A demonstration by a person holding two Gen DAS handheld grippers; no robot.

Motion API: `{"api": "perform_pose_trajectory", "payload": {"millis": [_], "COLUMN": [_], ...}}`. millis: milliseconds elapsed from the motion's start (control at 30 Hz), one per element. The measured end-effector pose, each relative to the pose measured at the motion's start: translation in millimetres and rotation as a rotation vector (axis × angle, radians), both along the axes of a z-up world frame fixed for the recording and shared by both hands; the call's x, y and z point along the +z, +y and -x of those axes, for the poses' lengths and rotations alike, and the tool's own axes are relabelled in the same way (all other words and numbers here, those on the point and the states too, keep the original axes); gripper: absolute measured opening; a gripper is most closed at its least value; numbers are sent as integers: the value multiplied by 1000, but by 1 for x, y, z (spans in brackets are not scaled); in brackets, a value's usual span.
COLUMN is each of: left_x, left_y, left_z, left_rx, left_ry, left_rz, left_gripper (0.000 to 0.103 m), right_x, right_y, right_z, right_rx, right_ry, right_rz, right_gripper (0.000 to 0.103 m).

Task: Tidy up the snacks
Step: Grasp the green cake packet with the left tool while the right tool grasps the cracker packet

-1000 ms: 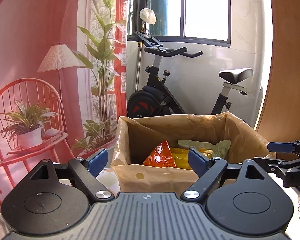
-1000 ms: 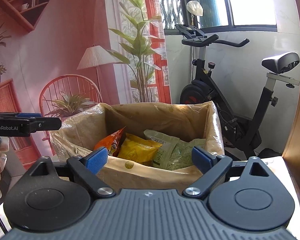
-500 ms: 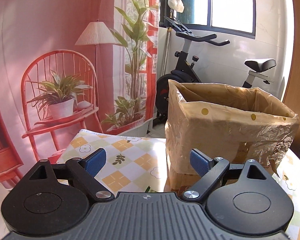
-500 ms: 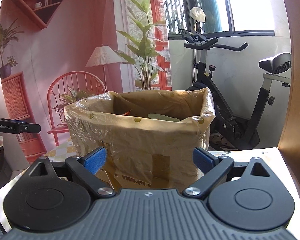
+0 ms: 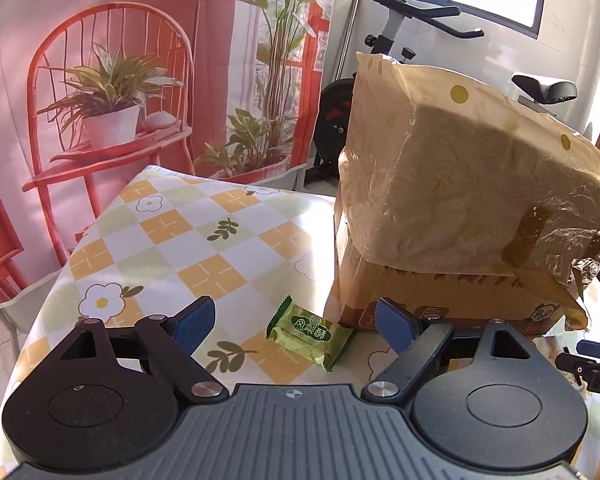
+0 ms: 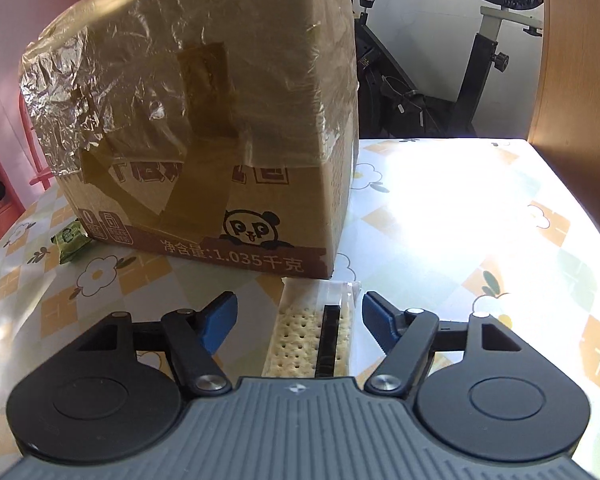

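Observation:
A small green snack packet [image 5: 310, 334] lies on the chequered tablecloth by the box's lower left corner. My left gripper [image 5: 294, 324] hangs low over it, jaws wide and closing a little, pads clear of the packet. A clear-wrapped cracker packet [image 6: 312, 336] lies in front of the cardboard box [image 6: 204, 120]. My right gripper [image 6: 300, 318] straddles it with jaws closing, and gaps still show on both sides. The box [image 5: 460, 200] is lined with a tan dotted plastic bag, and its contents are hidden from here. The green packet [image 6: 70, 240] also shows at the left of the right wrist view.
The table [image 5: 188, 240] carries a cloth with flowers and orange checks, and its left edge is near. An exercise bike [image 6: 480, 80] stands behind the table. A wooden panel [image 6: 580, 60] rises at the right. The other gripper's tip [image 5: 596, 360] shows at the right edge.
Both grippers came down from above the box's open top to table level in front of it. Each now has a snack packet between its fingers. The right jaws have narrowed.

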State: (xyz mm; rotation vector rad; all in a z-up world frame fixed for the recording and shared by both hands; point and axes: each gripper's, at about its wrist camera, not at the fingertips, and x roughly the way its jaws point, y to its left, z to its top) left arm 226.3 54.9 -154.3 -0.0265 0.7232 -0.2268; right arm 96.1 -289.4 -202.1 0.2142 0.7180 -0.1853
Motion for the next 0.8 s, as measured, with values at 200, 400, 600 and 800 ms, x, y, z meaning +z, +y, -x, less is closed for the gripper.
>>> {"api": "perform_pose_trajectory", "payload": {"millis": [200, 400, 600, 800], "left_x": [-41, -69, -76, -74], "left_y": [1, -1, -15, -20], "left_z": [-27, -50, -59, -52], "left_rx": [99, 207, 196, 119], "left_ry": [149, 217, 208, 158], "left_rz": [105, 217, 163, 93], "left_gripper": [73, 61, 52, 45], "right_x": [-18, -25, -29, -29], "right_y": [2, 5, 6, 7], "right_z": [-5, -5, -1, -1], "right_rx": [13, 22, 36, 35], "right_ry": [38, 12, -12, -21], "right_rz": [38, 64, 75, 71], "right_gripper": [51, 51, 51, 51]}}
